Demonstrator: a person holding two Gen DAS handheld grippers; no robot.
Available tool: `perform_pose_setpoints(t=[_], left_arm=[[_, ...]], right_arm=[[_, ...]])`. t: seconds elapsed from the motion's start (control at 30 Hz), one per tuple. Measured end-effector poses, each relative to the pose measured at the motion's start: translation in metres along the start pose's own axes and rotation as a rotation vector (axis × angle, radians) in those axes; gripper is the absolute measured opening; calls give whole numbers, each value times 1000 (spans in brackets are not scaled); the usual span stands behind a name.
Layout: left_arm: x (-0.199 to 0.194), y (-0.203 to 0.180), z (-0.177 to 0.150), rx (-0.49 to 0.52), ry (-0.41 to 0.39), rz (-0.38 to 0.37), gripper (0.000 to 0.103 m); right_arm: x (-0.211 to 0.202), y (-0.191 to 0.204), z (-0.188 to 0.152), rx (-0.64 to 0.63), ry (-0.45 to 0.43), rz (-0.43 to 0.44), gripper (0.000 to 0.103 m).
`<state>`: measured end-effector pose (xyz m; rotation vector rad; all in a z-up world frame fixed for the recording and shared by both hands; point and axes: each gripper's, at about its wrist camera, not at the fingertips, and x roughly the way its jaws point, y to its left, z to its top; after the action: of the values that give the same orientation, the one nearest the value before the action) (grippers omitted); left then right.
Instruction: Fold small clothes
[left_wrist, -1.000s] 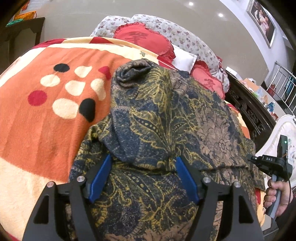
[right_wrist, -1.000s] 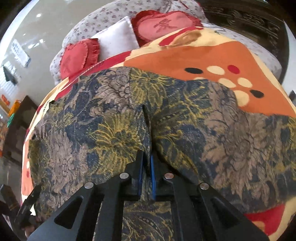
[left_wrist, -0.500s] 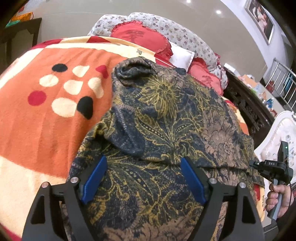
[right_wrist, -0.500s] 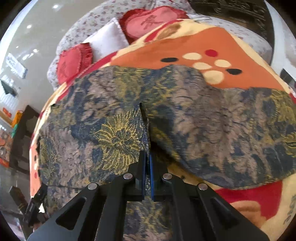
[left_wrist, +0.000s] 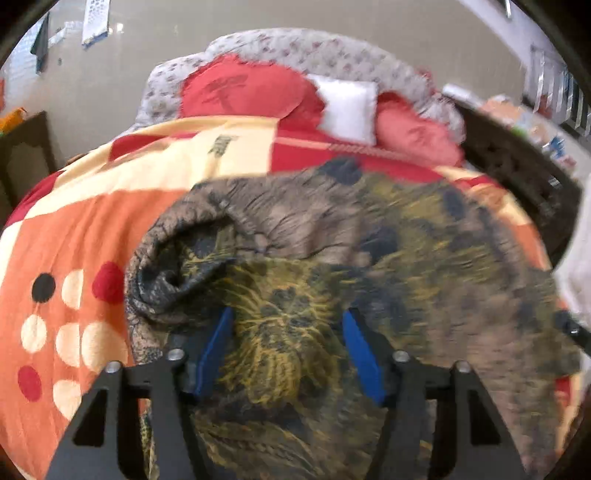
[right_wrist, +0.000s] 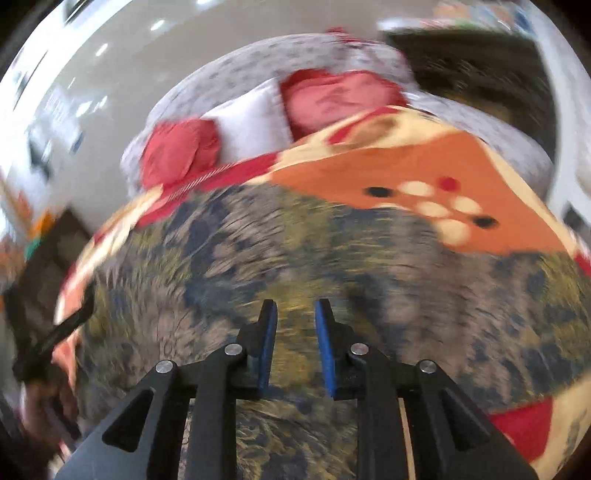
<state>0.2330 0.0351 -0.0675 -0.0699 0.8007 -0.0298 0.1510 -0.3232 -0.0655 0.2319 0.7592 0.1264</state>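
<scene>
- Since a second ago, seen from the left wrist, the left gripper (left_wrist: 286, 350) has swung across the patterned garment (left_wrist: 388, 266) towards its rolled, open cuff-like end (left_wrist: 177, 269); the jaws are closing, with a hump of cloth between the blue pads, and the blur hides whether they press on it.
- Same view: the garment lies spread over the orange blanket (left_wrist: 74, 240) on the bed, below the red cushions (left_wrist: 243, 92); one layer looks turned over, yet the shape is loose and rumpled.
- From the right wrist, the right gripper (right_wrist: 295, 332), clamped on a fold half a second ago, now has its jaws opening, cloth beneath them but not pinched.
- Judging by this, one fold is just laid down; further folds and squaring remain.
</scene>
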Motion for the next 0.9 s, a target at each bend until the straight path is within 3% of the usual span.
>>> perform_pose_setpoints(t=[0.1,0.2,0.37,0.47,0.53,0.57,0.63,0.73,0.77,0.83,0.9], left_arm=[[5,8,-12,-17,-25,-15,65],[12,30,-15,-112,-15,-46,56],[13,22,-12,-80,-7,-2,56],[12,24,-13,-86,-8,-14,56],[12,22,-13,-78,-6,-6,57],[13,20,-13,-72,-5,-1,58],[13,18,-12,-62,-3,10,59],[13,14,-12,-43,-1,25,61],[11,10,-11,-24,2,42,61],[4,0,-6,53,23,73,65],[-14,-4,-7,76,14,68,70]], right_arm=[[31,10,-2,-31,7,-51,29],[54,-1,-14,-3,-10,-53,30],[59,-34,-14,146,25,71,33],[48,-24,-4,104,84,22,33],[28,-9,-3,69,78,34,33],[11,3,-8,32,48,69,33],[-7,24,-29,-27,51,51,34],[14,37,-62,-59,176,8,51],[8,38,-63,-77,131,2,51],[-2,34,-55,-39,176,6,50],[-28,15,-48,23,125,20,50]])
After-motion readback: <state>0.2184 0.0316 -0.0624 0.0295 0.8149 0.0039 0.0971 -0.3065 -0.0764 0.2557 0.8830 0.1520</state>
